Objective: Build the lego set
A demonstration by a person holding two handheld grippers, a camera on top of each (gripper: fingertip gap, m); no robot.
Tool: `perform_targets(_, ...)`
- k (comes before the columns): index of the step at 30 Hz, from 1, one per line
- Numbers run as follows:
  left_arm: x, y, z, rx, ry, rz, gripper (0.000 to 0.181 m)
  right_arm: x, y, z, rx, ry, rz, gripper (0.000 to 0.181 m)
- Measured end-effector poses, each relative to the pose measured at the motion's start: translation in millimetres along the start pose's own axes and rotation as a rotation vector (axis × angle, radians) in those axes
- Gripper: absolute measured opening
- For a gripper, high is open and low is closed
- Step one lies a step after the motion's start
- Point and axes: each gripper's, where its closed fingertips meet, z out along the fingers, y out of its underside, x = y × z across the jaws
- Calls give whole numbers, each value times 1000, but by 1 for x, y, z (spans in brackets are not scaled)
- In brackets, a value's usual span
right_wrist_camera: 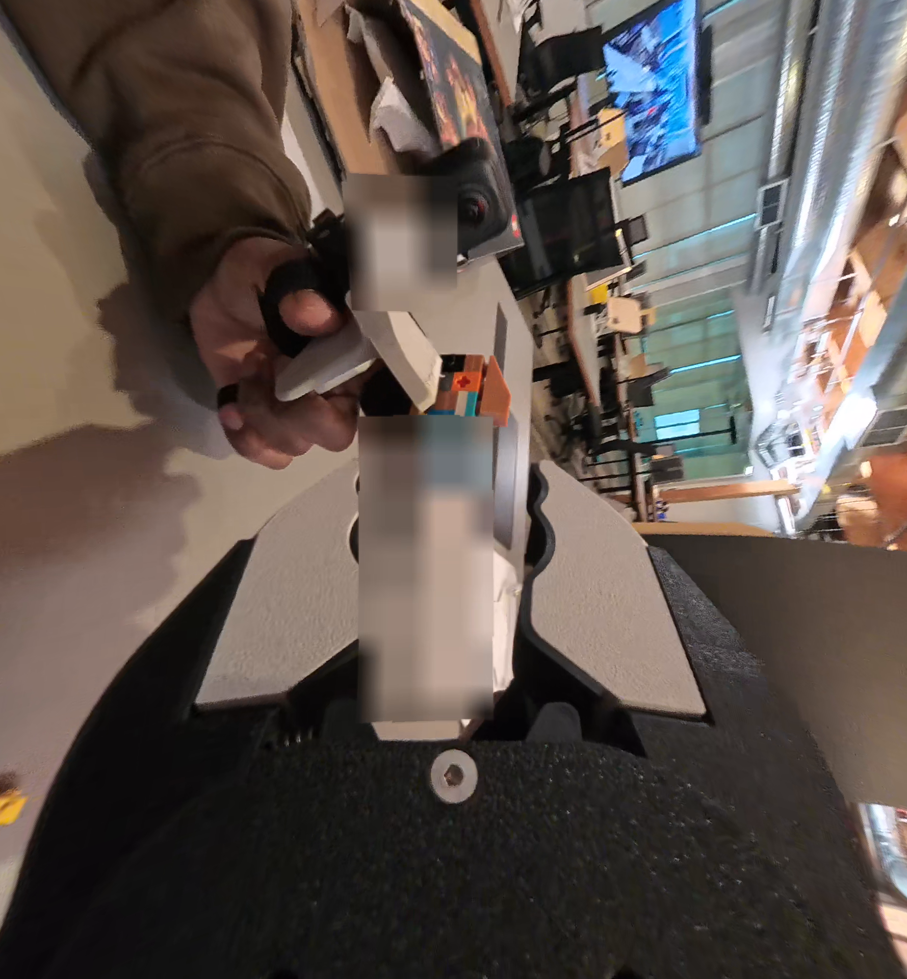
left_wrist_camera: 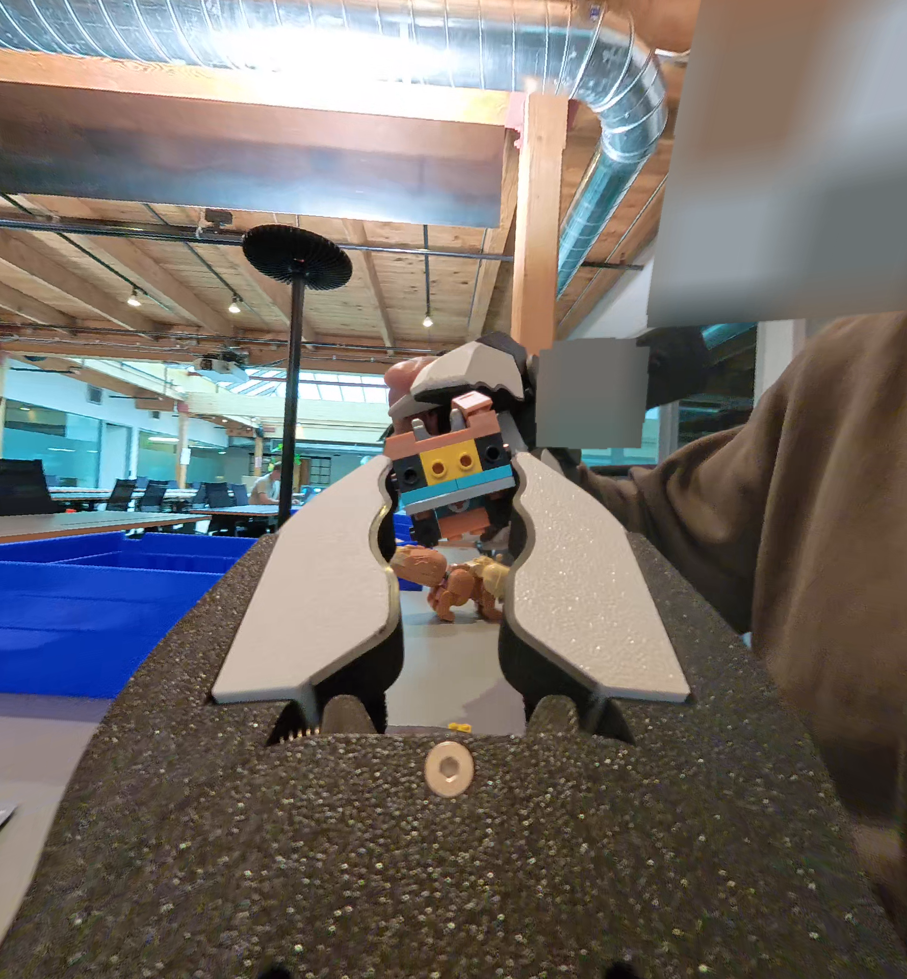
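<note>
Left tool (left_wrist_camera: 451, 498) grips one lego block (left_wrist_camera: 451, 471); right tool (left_wrist_camera: 461, 392) touches it.

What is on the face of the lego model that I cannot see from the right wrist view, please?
Observer: A yellow brick sits mid-face on the lego model, which is held between the tips of the left claw.
Operator: Is anything beneath it?
Observer: A brown lego figure sits on the table below.
Operator: And off to the side?
Observer: Blue bins stand on the left of the left wrist view.
</note>
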Motion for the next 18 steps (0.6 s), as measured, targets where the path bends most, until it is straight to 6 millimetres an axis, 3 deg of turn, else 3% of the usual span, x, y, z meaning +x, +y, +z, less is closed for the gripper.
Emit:
perform_targets(5, -1, -6, -3, 7, 41, -40, 40, -1, -7, 12, 35, 55, -66, 61)
perform_targets(18, -6, -27, -12, 58, 102, -96, 40, 19, -22, 30, 188, 242, -63, 69)
